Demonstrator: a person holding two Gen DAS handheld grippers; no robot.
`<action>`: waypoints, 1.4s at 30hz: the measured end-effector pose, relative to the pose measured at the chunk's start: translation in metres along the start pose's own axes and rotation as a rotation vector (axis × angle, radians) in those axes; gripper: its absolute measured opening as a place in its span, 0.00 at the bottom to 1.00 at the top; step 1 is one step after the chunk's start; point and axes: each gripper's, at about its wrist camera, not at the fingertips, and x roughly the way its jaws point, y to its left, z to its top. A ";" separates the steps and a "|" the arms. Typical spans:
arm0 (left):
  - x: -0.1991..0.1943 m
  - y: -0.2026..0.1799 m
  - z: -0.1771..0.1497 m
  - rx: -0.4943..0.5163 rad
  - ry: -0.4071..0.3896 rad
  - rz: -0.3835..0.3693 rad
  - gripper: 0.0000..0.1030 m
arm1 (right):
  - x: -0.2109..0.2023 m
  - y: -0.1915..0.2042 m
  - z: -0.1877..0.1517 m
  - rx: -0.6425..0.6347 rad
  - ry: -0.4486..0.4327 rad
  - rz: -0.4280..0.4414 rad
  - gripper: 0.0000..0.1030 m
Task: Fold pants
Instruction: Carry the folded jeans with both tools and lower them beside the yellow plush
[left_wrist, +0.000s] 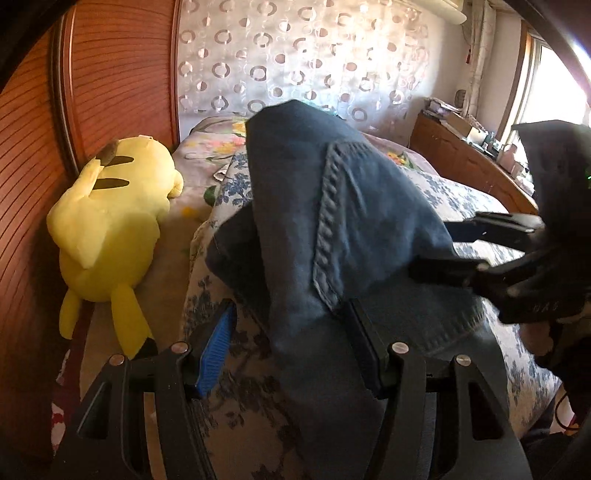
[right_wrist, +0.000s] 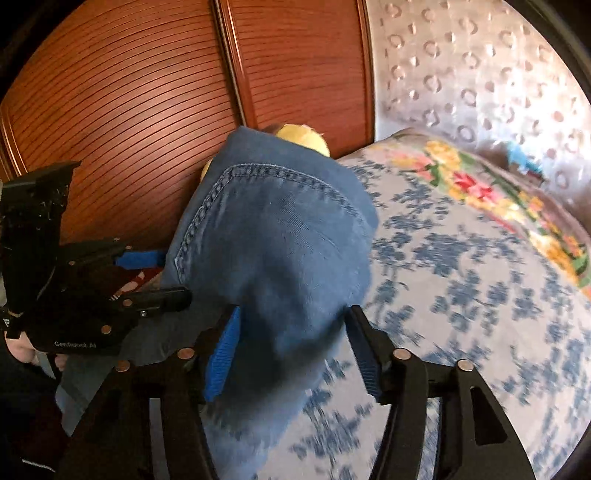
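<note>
On a bed (left_wrist: 461, 195) covered in a blue-flowered spread, a yellow plush toy (left_wrist: 110, 221) lies along the left edge beside the slatted wooden wardrobe (left_wrist: 33, 184), while blue denim pants (left_wrist: 295, 229) rise in a bunched hump near the middle. The left gripper (left_wrist: 291, 350) has its jaws spread, cloth draped between the pads, which do not appear to press on it; whether it bears any weight cannot be told. The right gripper (right_wrist: 291, 350), reaching in from the right, also stands spread, its jaws astride the denim with a gap on one side. The step in hand looks like setting a fold down: doing it well likely means lowering both sides evenly, keeping the stitched seam (left_wrist: 325, 221) straight, and drawing the jaws clear without dragging the cloth toward the toy.
</note>
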 end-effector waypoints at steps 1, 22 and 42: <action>0.003 0.001 0.002 -0.002 0.007 -0.002 0.59 | 0.007 -0.001 0.002 0.005 0.010 0.013 0.65; 0.014 0.010 0.058 -0.017 -0.033 -0.061 0.11 | 0.051 -0.029 0.071 0.021 -0.092 0.225 0.22; 0.089 0.011 0.163 0.113 0.001 0.074 0.48 | 0.096 -0.085 0.122 0.184 -0.053 -0.158 0.52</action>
